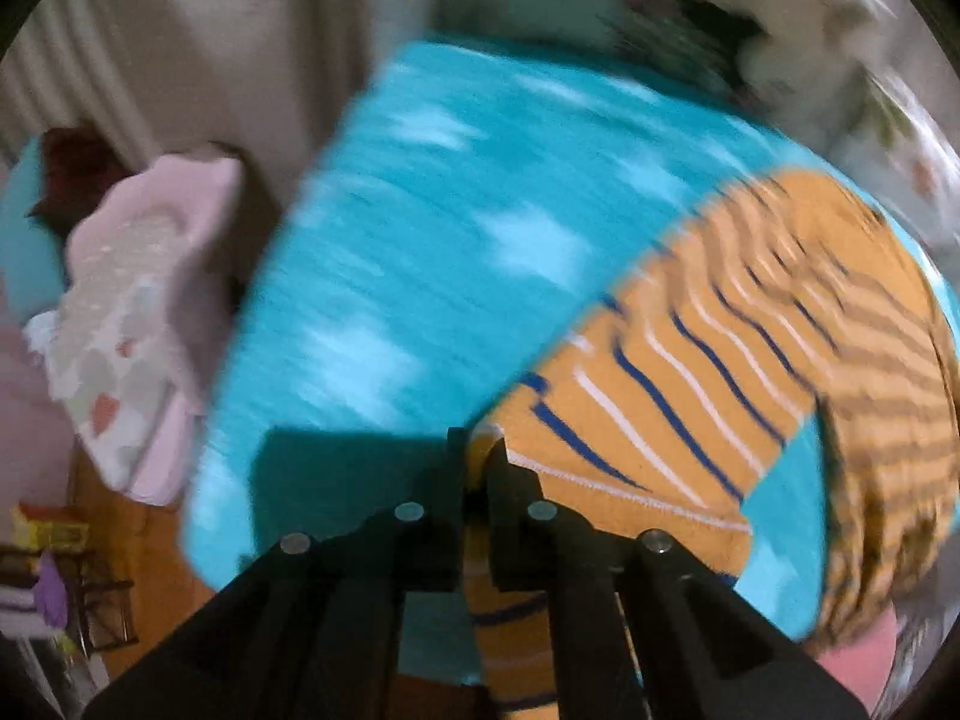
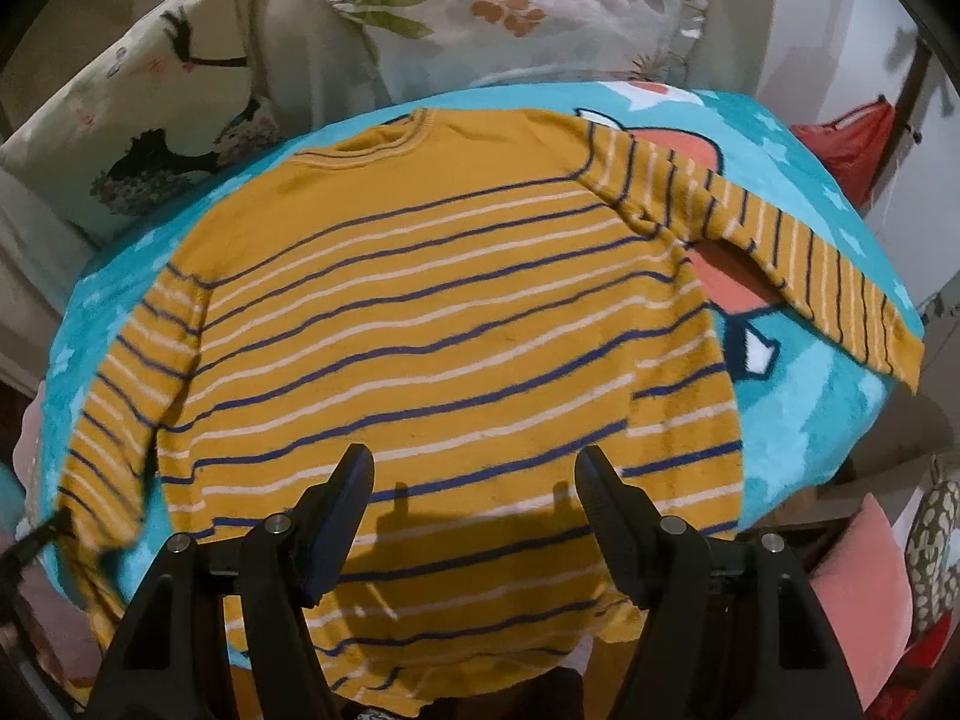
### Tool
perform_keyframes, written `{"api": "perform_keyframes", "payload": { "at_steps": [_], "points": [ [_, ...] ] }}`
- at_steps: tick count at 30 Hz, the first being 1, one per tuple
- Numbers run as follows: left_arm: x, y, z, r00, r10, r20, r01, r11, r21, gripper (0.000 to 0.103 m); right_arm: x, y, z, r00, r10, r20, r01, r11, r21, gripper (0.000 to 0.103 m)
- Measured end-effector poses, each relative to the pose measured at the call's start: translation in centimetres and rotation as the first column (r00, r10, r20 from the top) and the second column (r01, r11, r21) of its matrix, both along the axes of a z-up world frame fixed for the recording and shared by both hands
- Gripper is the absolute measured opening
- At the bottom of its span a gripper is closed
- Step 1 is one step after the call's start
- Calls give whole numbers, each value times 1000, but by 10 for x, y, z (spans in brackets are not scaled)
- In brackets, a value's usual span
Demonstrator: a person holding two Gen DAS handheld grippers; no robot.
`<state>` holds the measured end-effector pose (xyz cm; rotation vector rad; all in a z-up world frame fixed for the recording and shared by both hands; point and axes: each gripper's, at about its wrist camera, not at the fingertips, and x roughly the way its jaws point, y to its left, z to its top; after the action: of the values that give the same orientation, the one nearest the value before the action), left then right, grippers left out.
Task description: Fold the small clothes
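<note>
We see a small mustard-yellow knit jumper with thin blue and white stripes (image 2: 432, 324) lying flat on a fluffy turquoise blanket with pale stars (image 2: 804, 420). It spreads out just ahead of the right gripper (image 2: 474, 480), body smooth, neck at the far end. We think it is soft and light, so it will bend and sag when lifted, and it will not break. The knit looks fuzzy, so it should not slip much.

The left gripper (image 1: 477, 468) has its two black fingers pressed together, and we see a bit of the yellow sleeve edge (image 1: 606, 468) pinched between them, right at the tips. That view is blurry. The right gripper has its fingers spread wide, hanging over the jumper's bottom hem and touching nothing.

We think the good places to hold are the sleeve ends and the hem corners. The far sleeve (image 2: 798, 264) sticks out to the right of the open gripper.

We see no boxes or baskets. A pile of pale pink clothes (image 1: 144, 324) sits far left of the left gripper. Flowery pillows (image 2: 522, 12) lie beyond the blanket.
</note>
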<state>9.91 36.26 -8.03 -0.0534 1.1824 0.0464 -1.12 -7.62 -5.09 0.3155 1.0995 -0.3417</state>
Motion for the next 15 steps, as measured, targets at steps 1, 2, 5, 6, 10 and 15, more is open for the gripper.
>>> {"api": "perform_keyframes", "payload": {
  "at_steps": [1, 2, 5, 6, 10, 15],
  "points": [
    [8, 11, 3, 1000, 27, 6, -28, 1000, 8, 5, 0, -2, -1, 1000, -6, -1, 6, 1000, 5, 74],
    [16, 18, 7, 999, 51, 14, -52, 998, 25, 5, -1, -5, -2, 1000, -13, -4, 13, 1000, 10, 74],
    [28, 37, 23, 991, 115, 66, -122, 986, 117, 5, -4, -11, -7, 1000, -30, -11, 30, 999, 20, 74],
    [30, 40, 29, 989, 123, 77, -129, 988, 87, 5, -5, -12, -8, 999, -34, -13, 34, 999, 23, 74],
    [15, 39, 51, 986, 121, 115, -125, 992, 31, 22, -8, -23, -7, 998, -56, -8, 56, 998, 5, 74],
    [-9, -5, 73, 981, 93, 173, -90, 996, -23, 51, -19, -76, -6, 988, -152, 18, 152, 988, 27, 74]
  ]
}}
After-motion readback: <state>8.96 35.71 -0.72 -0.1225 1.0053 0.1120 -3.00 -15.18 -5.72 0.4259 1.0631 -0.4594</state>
